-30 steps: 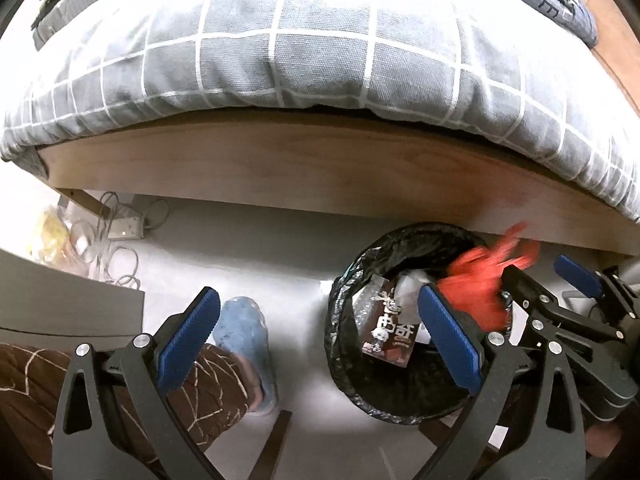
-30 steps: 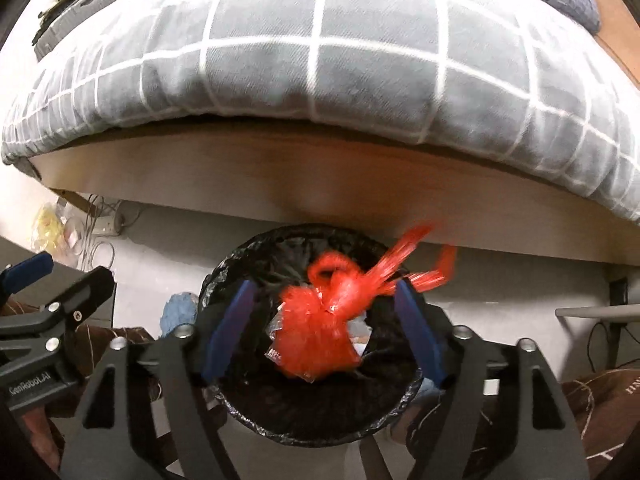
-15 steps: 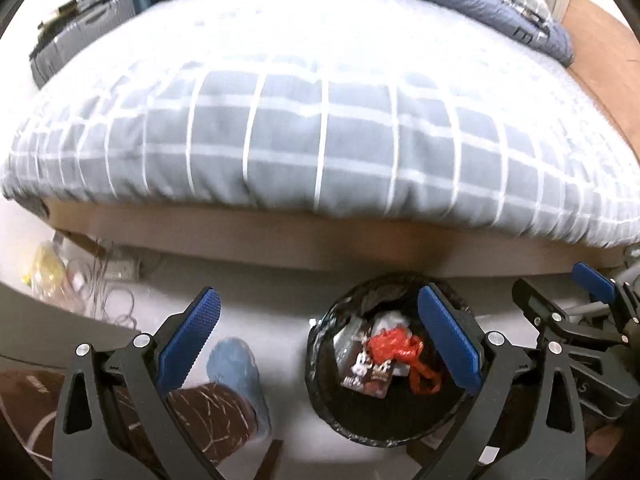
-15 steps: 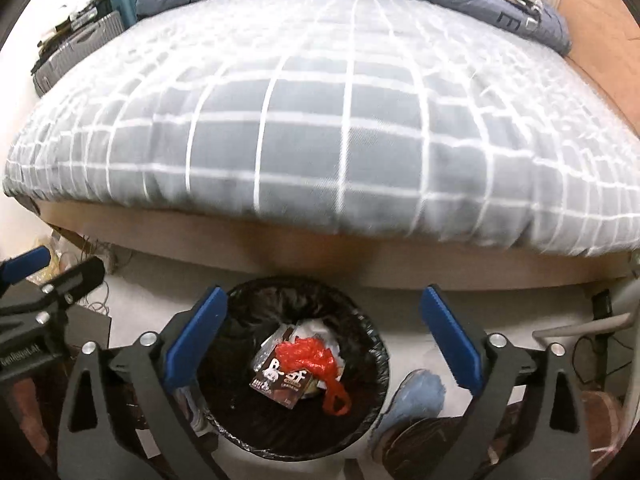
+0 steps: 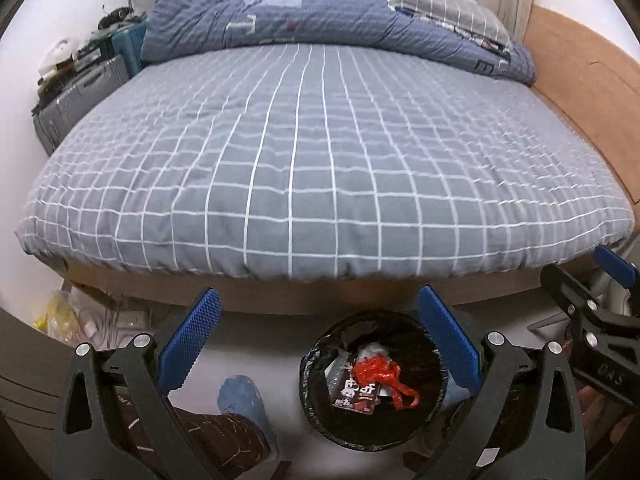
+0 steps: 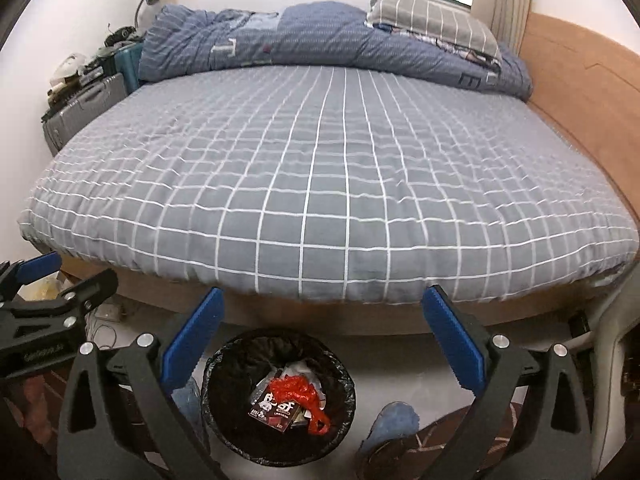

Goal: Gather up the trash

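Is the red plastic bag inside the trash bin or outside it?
Inside. The red bag lies on wrappers within the black-lined bin, below its rim.

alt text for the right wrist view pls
A red bag lies on wrappers in a black-lined bin on the floor, below the open, empty right gripper. Behind is a bed with a grey checked cover.

A round bin (image 5: 316,412) lined with a black plastic bag is seen on the pale floor, just in front of the bed's wooden base. Inside it, a crumpled red plastic bag (image 5: 380,374) is lying loose on top of a dark printed snack wrapper (image 5: 358,394), with white crumpled paper (image 5: 370,350) tucked behind it.
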`<state>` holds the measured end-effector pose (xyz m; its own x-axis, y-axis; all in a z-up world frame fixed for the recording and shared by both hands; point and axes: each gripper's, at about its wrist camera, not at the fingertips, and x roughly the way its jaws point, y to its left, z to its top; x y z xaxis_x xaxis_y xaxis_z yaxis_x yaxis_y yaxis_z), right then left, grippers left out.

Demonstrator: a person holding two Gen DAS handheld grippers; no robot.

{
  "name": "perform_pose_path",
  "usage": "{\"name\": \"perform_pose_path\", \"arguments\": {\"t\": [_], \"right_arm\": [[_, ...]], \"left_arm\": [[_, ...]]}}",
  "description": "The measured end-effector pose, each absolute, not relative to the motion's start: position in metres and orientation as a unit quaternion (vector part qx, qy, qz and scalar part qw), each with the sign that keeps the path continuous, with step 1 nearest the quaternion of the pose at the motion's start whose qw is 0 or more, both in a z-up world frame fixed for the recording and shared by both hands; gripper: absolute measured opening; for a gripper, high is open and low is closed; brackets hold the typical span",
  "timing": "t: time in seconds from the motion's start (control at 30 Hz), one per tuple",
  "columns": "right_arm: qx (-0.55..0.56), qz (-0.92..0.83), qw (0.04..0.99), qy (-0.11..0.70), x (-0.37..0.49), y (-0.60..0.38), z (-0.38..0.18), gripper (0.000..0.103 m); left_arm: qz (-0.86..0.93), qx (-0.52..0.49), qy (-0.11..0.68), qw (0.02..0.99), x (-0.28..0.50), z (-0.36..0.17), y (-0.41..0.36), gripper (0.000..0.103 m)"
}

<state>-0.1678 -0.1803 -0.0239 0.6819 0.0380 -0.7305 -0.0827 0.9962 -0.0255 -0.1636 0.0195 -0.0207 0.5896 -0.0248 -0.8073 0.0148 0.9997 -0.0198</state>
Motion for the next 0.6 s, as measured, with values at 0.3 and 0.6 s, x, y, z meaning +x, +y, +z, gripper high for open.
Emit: {"name": "perform_pose_path", "arguments": {"t": [0.3,0.6], "right_arm": [[-0.016,0.033,0.927,0.373,-0.201,-0.186,0.007,0.096],[-0.007,0.036,0.926,0.376,-0.199,-0.185,0.002,0.096]], "left_arm": [[-0.032,-0.002,0.437,0.899,-0.191,0.005,0.011,0.097],[-0.035,-0.006,0.437,0.899,-0.192,0.003,0.013,0.097]]}}
